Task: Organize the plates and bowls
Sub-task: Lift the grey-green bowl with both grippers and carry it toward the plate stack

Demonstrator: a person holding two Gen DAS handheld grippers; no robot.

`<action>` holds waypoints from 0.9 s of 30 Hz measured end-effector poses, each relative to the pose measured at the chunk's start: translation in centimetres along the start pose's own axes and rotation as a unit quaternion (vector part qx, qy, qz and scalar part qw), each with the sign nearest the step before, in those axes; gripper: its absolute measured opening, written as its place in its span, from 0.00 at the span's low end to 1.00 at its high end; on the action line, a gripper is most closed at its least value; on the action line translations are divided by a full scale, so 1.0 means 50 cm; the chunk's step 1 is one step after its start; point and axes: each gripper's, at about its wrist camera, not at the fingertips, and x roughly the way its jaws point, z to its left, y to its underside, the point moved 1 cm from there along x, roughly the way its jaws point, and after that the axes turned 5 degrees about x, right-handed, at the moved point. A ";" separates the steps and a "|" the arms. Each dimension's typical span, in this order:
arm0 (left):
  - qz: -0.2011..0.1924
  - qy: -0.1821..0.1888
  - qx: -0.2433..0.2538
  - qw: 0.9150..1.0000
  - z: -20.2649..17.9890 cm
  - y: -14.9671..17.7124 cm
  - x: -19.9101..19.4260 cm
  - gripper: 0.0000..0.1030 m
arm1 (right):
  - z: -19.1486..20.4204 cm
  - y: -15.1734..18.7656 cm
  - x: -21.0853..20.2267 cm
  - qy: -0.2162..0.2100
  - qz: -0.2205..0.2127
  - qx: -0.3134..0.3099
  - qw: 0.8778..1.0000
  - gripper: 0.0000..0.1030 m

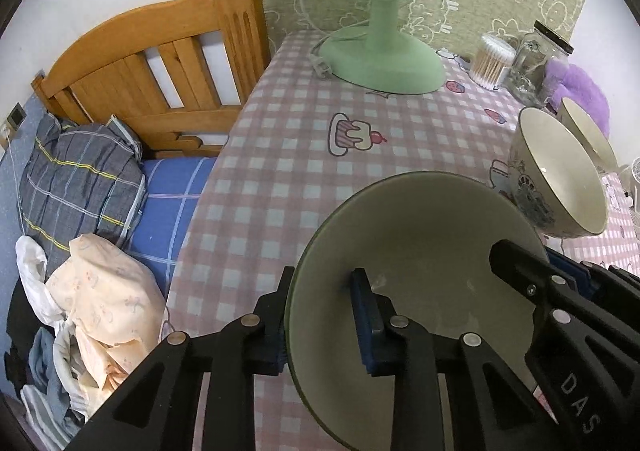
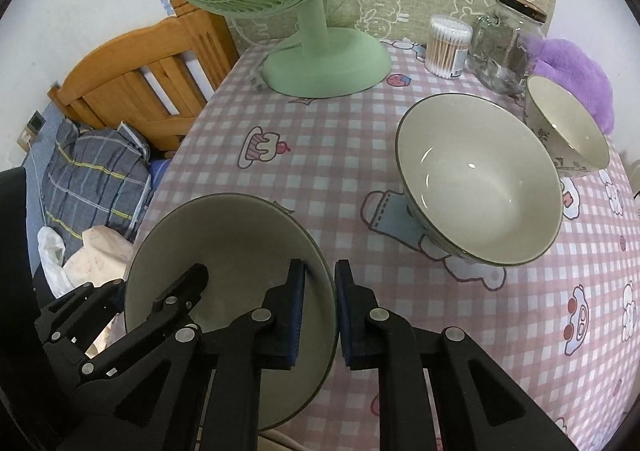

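**Both grippers clamped on one plate rim**

Table [image 2: 320,155] with pink checked cloth sat beside a wooden bed [image 1: 160,63]; green fan [image 2: 320,51] at the back. Plate [image 2: 224,251] was at the near edge: left gripper [image 1: 320,323] clenched its left rim, right gripper [image 2: 320,315] its right rim. Only the right view showed the large bowl [image 2: 480,183] fully, with the small bowl [image 2: 568,123] behind.

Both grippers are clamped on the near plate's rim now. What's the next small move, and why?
Probably lift the plate straight up, keeping it level. The left gripper and right gripper each pinch opposite edges of its rim, so it looks secured. The large bowl stands close by to the right, so rise before travelling sideways.
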 end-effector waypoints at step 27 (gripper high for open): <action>-0.069 0.052 0.106 0.991 -0.198 0.105 -0.228 0.23 | -0.149 0.157 -0.282 0.053 -0.064 0.089 0.993 0.17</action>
